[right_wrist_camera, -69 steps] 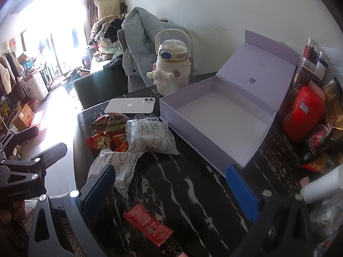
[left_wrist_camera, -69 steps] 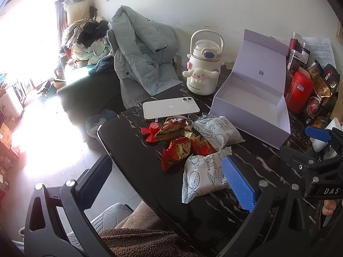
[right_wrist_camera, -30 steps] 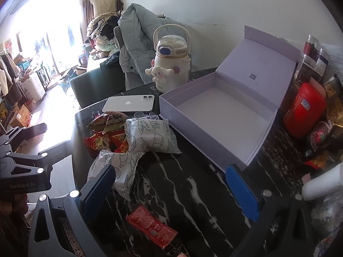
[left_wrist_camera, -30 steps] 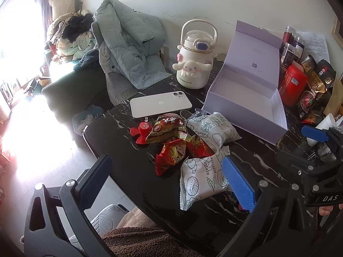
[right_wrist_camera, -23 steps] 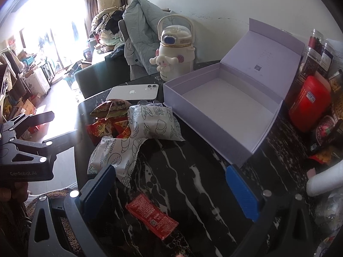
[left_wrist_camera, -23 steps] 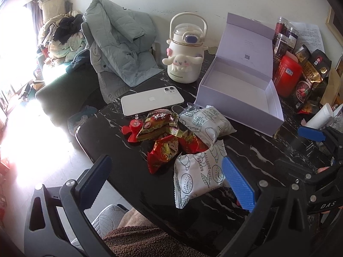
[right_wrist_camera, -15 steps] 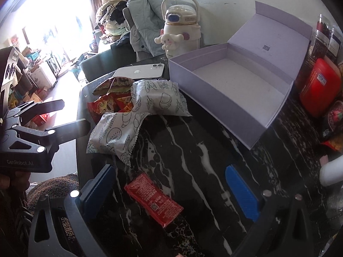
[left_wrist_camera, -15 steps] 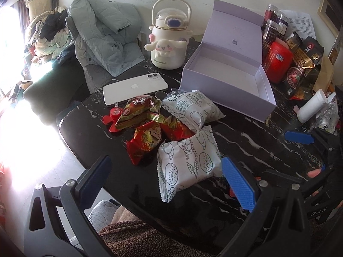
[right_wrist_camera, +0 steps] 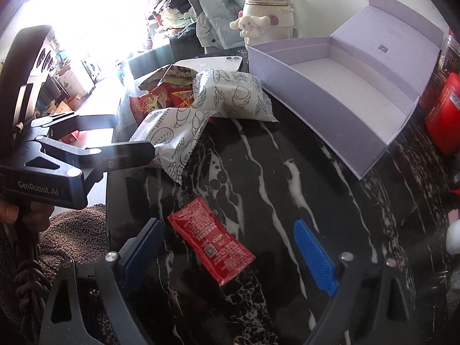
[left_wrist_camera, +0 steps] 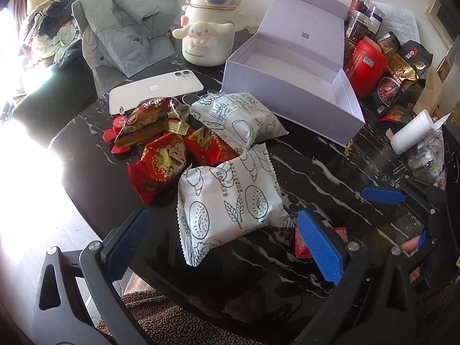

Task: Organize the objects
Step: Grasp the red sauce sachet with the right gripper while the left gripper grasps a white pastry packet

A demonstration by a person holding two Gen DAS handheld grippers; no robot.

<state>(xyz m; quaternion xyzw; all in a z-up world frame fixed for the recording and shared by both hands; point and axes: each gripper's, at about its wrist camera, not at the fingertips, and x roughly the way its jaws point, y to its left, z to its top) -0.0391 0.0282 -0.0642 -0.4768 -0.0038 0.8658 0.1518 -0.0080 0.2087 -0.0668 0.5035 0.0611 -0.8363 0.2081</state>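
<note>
A white snack packet printed with bread drawings lies near the black marble table's front edge, between the fingers of my left gripper. That gripper is open and its pads do not touch the packet. A flat red sachet lies between the blue pads of my right gripper, whose jaws are closing but stand clear of the sachet. An open lavender box, empty inside, stands at the back right. A second white packet, red packets and a gold-green packet are piled left of the box.
A white phone and a cream cartoon-dog kettle sit behind the pile. A red canister, jars and snack bags crowd the right edge. A white roll lies at the right. A brown blanket is below the table's front edge.
Both grippers have sunk toward the table and tipped downward. The white packet now lies between the left fingers and the red sachet between the right ones. The right jaws have narrowed a little.
</note>
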